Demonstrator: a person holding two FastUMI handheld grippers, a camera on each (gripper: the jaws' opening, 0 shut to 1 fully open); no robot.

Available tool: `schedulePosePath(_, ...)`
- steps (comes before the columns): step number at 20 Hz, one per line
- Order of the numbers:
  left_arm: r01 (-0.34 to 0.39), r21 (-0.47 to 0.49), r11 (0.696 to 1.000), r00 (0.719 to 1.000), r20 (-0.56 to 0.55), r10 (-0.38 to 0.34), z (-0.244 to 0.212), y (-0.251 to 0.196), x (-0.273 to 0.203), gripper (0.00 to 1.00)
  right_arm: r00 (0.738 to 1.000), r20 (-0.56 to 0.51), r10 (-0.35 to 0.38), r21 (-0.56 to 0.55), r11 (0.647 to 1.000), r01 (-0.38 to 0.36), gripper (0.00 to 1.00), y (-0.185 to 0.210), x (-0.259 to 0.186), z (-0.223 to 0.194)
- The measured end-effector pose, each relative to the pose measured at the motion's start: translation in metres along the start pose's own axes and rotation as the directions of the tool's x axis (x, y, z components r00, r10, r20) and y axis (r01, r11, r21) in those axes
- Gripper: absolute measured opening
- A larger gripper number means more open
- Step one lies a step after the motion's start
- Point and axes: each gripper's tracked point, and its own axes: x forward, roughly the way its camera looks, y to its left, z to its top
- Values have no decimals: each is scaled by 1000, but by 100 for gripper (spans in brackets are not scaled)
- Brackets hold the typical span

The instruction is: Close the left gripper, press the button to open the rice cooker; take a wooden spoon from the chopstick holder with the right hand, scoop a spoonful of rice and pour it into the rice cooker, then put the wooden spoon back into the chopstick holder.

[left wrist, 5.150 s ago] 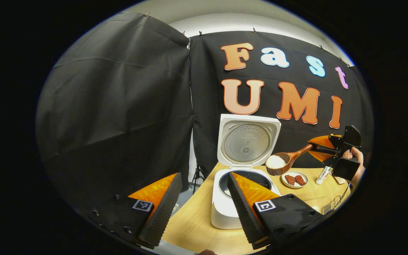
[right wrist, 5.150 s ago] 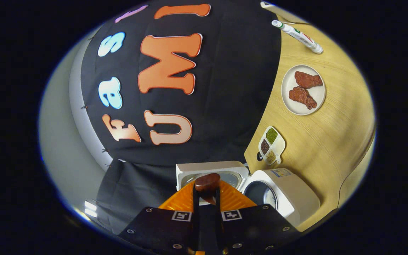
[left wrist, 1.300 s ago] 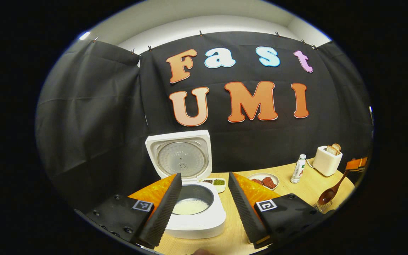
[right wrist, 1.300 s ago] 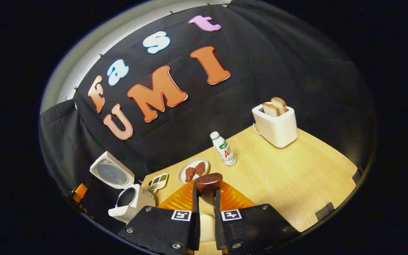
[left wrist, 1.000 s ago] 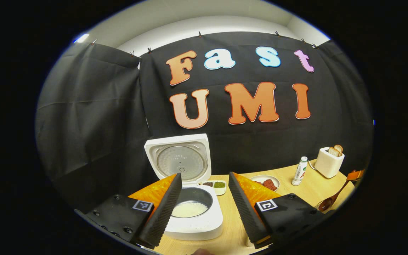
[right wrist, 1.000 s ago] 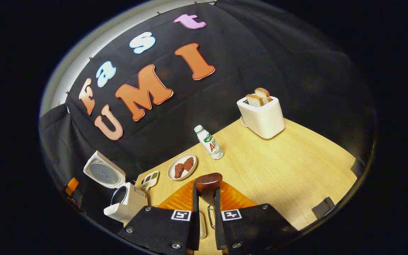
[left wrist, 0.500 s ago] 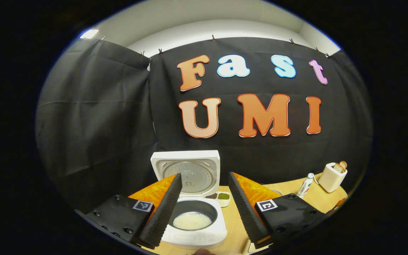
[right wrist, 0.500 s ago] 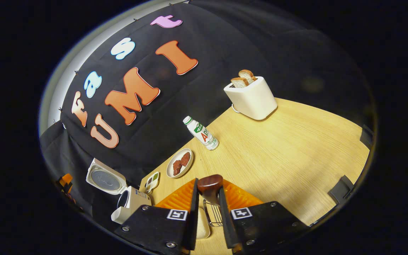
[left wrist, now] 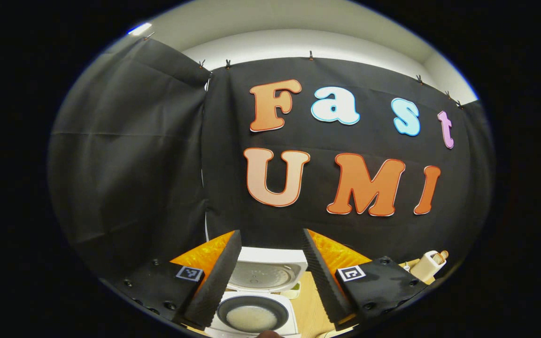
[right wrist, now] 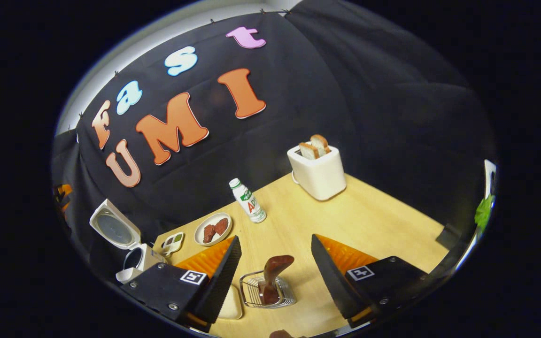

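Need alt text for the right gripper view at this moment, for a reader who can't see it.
The right gripper hangs open above a wire chopstick holder with the wooden spoon standing in it, handle up, on a wooden table. Farther off stand a toaster with bread, a bottle, a plate of meat and the open rice cooker.

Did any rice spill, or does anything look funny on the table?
Nothing stands out. I see no rice on the table. The wooden spoon stands in the chopstick holder, leaning a little. The rice cooker is open, lid up, with rice inside. The toaster and bottle stand upright.
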Motion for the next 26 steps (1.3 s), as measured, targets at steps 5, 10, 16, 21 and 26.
schedulePosePath(5,9,40,999,999,-41,-8,-5,3,66,88,992,123,-11,-87,996,22,94,12,-32,63)
schedulePosePath(10,-13,80,997,980,-197,28,-67,16,131,89,974,225,5,-134,991,26,94,31,-64,106)
schedulePosePath(16,-14,100,995,919,-391,52,-121,28,155,90,971,239,23,-184,983,22,94,44,-80,107)
schedulePosePath(21,23,89,996,905,-425,17,-128,24,132,90,971,228,76,-201,979,-29,94,61,-73,104)
schedulePosePath(26,49,80,996,883,-469,-6,-153,25,76,91,974,185,133,-219,971,-91,94,80,-57,97)
